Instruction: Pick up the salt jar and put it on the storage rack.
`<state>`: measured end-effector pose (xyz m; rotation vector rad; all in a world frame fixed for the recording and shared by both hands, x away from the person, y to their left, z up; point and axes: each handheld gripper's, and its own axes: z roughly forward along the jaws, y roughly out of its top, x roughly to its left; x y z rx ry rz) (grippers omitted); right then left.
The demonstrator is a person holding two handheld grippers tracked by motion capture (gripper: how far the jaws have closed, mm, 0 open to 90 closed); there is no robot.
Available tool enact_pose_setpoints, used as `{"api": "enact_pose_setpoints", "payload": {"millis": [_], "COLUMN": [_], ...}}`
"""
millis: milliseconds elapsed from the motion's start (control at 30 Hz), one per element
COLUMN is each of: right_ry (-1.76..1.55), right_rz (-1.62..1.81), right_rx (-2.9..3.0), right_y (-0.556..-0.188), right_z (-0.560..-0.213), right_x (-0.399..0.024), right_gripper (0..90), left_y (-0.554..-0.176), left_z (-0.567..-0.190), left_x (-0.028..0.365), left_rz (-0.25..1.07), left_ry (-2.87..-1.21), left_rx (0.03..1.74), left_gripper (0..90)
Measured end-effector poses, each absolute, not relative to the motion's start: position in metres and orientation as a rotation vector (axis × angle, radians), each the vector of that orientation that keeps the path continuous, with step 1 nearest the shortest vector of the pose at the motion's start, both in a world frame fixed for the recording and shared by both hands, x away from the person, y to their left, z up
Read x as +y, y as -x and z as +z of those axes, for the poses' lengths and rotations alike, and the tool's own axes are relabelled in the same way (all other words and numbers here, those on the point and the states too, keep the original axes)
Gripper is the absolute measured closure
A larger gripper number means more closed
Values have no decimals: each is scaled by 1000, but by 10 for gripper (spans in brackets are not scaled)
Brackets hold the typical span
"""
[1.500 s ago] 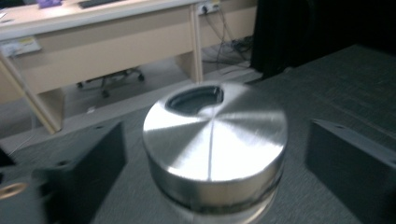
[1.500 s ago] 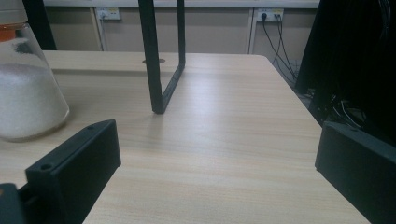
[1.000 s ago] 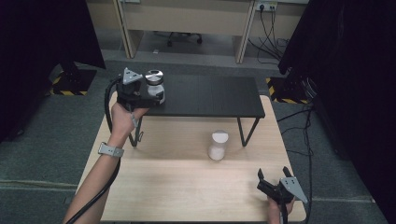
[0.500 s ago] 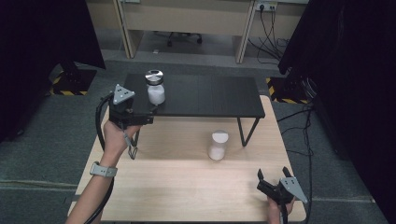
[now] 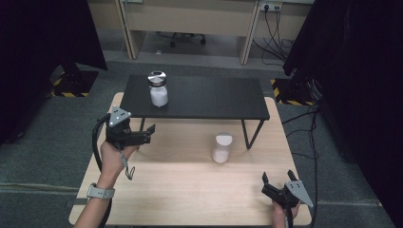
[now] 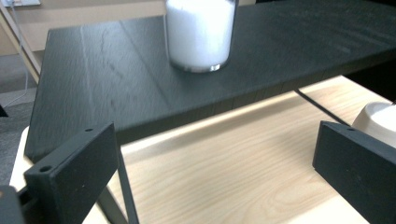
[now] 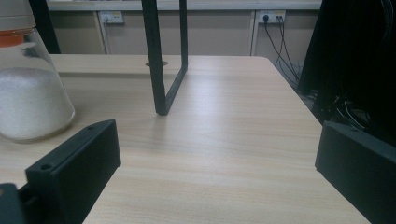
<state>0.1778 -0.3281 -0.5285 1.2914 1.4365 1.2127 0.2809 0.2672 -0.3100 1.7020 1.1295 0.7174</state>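
Note:
A glass jar of white powder with a silver lid (image 5: 158,90) stands upright at the left end of the black raised shelf (image 5: 209,99). In the left gripper view this jar (image 6: 199,32) sits on the shelf (image 6: 107,84) ahead of the jaws. My left gripper (image 5: 148,134) hovers open and empty over the table, just in front of the shelf's left end. A second jar of white powder with a white lid (image 5: 222,148) stands on the wooden table (image 5: 180,190). My right gripper (image 5: 277,178) rests open and empty near the front right corner.
The shelf's black leg frame (image 7: 161,60) rises ahead of the right gripper (image 7: 217,172), with the white-lidded jar (image 7: 30,93) to its left. That jar's lid (image 6: 378,119) peeks past the left gripper's (image 6: 215,177) right jaw. Cables and dark curtains flank the table.
My left gripper, up at the silver-lidded jar a second ago, has drawn back and down toward the person; the jar stays standing on the shelf. The right gripper has not moved.

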Motion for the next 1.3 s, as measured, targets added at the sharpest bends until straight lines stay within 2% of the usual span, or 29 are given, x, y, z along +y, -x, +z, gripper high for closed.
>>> {"api": "enact_pose_setpoints", "payload": {"millis": [200, 467, 800, 1300], "right_ry": [-1286, -1276, -1271, -1267], "right_rz": [1212, 1206, 1209, 1210], "right_rx": [1441, 1450, 1454, 1455], "right_y": [-177, -177, -176, -176], "right_z": [-529, -528, -528, -529], "right_x": [-328, -327, -328, -328], "right_gripper": [2, 3, 2, 3], "left_y": [-275, -266, -264, -264], "left_z": [-328, -349, -387, -420], "left_x": [274, 270, 268, 280], "left_rz": [685, 725, 695, 651], "left_ry": [-1690, -1699, -1721, -1697], "left_rx": [1157, 1200, 1287, 1370], "left_gripper": [0, 0, 0, 0]}}
